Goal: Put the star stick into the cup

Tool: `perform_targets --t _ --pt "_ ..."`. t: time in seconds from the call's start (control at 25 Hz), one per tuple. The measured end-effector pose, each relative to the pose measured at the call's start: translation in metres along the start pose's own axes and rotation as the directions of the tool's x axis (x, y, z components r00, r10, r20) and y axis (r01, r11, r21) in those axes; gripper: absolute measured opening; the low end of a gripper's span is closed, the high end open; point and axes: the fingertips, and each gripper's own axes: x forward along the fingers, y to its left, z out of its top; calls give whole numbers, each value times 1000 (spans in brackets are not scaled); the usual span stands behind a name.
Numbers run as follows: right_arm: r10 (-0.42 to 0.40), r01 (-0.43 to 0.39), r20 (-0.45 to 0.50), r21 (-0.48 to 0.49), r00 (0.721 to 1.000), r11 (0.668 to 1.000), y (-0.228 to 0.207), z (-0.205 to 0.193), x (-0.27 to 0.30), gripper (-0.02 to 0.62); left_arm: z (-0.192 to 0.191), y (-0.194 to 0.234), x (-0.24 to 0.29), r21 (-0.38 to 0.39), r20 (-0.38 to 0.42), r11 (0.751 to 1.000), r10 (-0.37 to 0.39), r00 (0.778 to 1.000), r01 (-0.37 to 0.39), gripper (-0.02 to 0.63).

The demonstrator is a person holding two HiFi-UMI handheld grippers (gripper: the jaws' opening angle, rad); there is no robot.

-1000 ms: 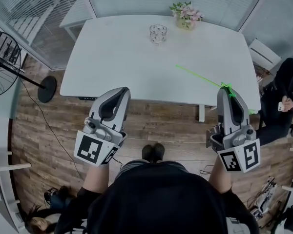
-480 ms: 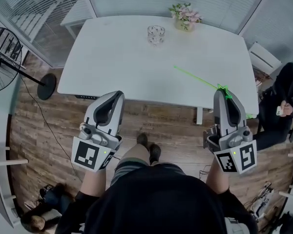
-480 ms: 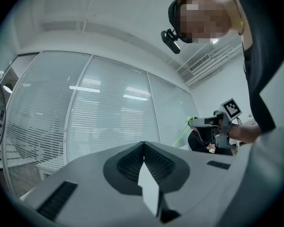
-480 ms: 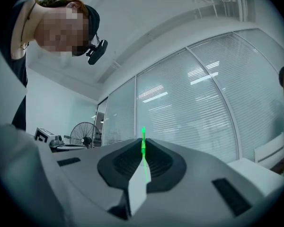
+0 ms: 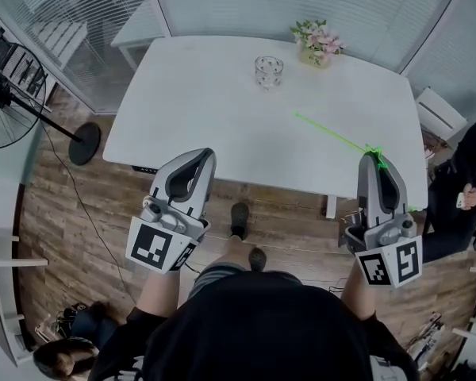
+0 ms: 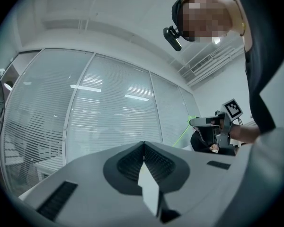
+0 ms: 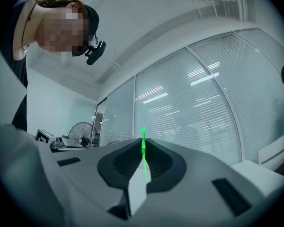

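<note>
A thin green star stick (image 5: 333, 136) reaches up and left over the white table (image 5: 206, 125) from my right gripper (image 5: 373, 156), which is shut on its star end. In the right gripper view the green stick (image 7: 143, 145) runs out from between the closed jaws. A clear glass cup (image 5: 268, 71) stands at the far middle of the table, well away from both grippers. My left gripper (image 5: 200, 159) hangs just off the table's near edge, shut with nothing in it. The left gripper view shows its closed jaws (image 6: 144, 148) pointing at window blinds.
A vase of pink flowers (image 5: 319, 43) stands right of the cup at the table's far edge. A floor fan (image 5: 16, 101) is at the left on the wooden floor. A seated person (image 5: 464, 189) is at the right edge. White chairs sit beyond the table.
The view has shifted, so the table and cup sit a little lower and to the right. Both grippers keep their pose, the right one still gripping the stick.
</note>
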Motion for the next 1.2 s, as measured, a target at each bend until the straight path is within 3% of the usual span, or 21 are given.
perform_targets --t 1.2 --pt "-77 77 -2 -23 997 997 -68 -34 198 21 -33 146 177 -18 7 991 -129 992 129 12"
